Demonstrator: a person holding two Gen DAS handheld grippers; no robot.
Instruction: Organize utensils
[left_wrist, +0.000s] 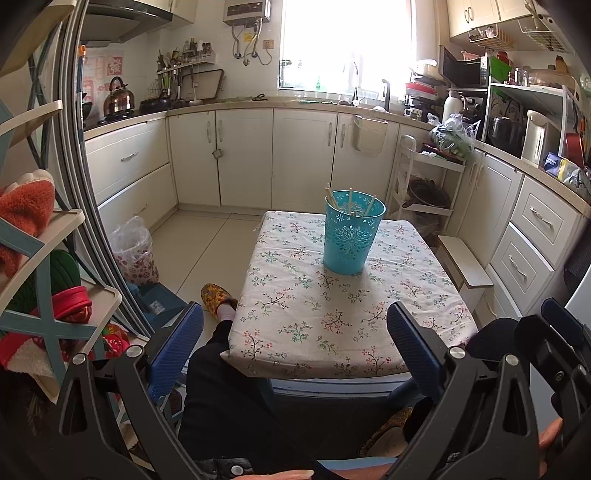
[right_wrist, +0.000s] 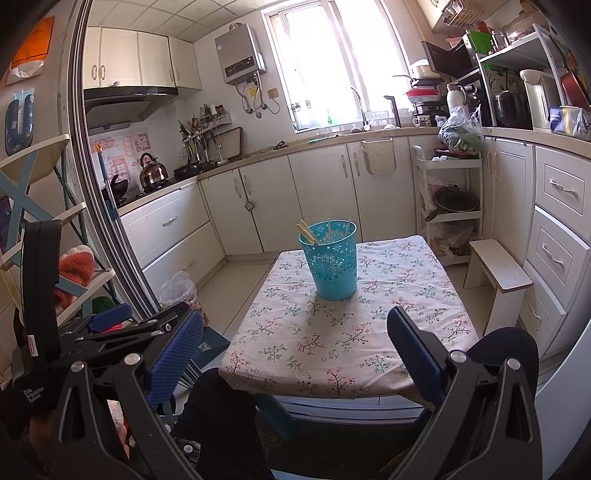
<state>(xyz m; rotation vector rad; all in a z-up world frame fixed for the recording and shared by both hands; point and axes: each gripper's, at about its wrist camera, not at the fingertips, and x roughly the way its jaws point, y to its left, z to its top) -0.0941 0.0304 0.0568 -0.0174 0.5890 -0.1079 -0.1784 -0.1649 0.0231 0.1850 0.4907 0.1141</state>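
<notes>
Standing upright near the far middle of the table (left_wrist: 332, 332), the cup (left_wrist: 352, 232) lies straight ahead of both claws and well apart from them. Chopsticks (left_wrist: 350, 201) lean inside it, long axes close to vertical, tips above the rim. The left gripper (left_wrist: 295, 347) and right gripper (right_wrist: 295, 350) both gape wide, holding nothing. Neither looks clearly nearer. The cloth seems bare of loose utensils, so the sorting looks done. How many sticks sit in the cup is hard to count.
</notes>
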